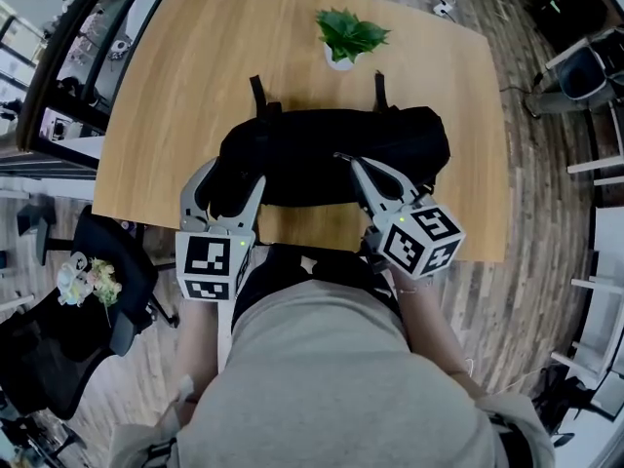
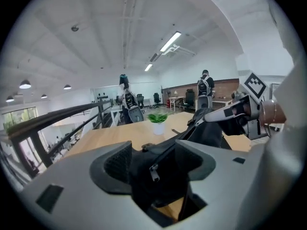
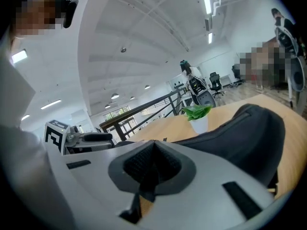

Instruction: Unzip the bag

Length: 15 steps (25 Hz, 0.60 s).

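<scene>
Bag (image 1: 331, 154): black, on the bench (image 1: 195, 76) just nearer the person than the plant (image 1: 349, 35); long axis left to right, straps pointing toward the plant.
Left gripper (image 1: 232, 185): fingers wide apart around the bag's end left of the plant, zipper pull (image 2: 154, 172) between them.
Right gripper (image 1: 343, 157): fingers together at the bag's top, below the plant.

Black bag (image 1: 322, 154) lies sideways on the wooden table (image 1: 175, 86).

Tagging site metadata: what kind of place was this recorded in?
Probably an open-plan office: black swivel office chairs, a long light wooden table and ceiling strip lights.
</scene>
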Available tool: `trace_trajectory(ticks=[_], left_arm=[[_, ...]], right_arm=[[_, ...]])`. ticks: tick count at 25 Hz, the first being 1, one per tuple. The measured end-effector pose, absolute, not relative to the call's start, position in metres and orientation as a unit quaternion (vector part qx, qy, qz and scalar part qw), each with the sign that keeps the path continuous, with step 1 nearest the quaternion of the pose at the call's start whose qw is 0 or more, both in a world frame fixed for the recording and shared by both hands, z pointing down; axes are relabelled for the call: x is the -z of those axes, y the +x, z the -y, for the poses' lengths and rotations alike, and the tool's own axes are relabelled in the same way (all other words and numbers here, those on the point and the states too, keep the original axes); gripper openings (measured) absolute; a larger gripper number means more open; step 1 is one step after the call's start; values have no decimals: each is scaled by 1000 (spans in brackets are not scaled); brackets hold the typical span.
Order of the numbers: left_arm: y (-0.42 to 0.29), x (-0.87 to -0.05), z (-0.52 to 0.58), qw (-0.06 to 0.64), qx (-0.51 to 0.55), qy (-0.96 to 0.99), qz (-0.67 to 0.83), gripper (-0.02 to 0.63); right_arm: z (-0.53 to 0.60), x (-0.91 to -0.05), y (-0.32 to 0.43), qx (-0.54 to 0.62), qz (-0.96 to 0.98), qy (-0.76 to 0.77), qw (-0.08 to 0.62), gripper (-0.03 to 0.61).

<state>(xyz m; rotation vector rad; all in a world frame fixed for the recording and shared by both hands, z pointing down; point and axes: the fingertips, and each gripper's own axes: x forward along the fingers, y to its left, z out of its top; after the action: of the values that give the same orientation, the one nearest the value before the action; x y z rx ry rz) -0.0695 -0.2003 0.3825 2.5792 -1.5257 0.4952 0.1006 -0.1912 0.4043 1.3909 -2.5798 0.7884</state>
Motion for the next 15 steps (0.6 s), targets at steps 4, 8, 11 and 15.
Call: trace_trajectory(ticks=[4, 8, 11, 15], left_arm=[[-22, -377, 199, 72, -156, 881, 440, 284], [21, -380, 200, 54, -178, 900, 395, 284], [42, -385, 202, 15, -216, 904, 368, 284], [62, -395, 205, -32, -268, 904, 332, 263]], right_arm=[[189, -400, 101, -261, 856, 443, 50, 9], [189, -399, 99, -255, 866, 427, 57, 9], [189, -397, 99, -252, 870, 420, 59, 9], [189, -397, 101, -255, 872, 414, 56, 9]])
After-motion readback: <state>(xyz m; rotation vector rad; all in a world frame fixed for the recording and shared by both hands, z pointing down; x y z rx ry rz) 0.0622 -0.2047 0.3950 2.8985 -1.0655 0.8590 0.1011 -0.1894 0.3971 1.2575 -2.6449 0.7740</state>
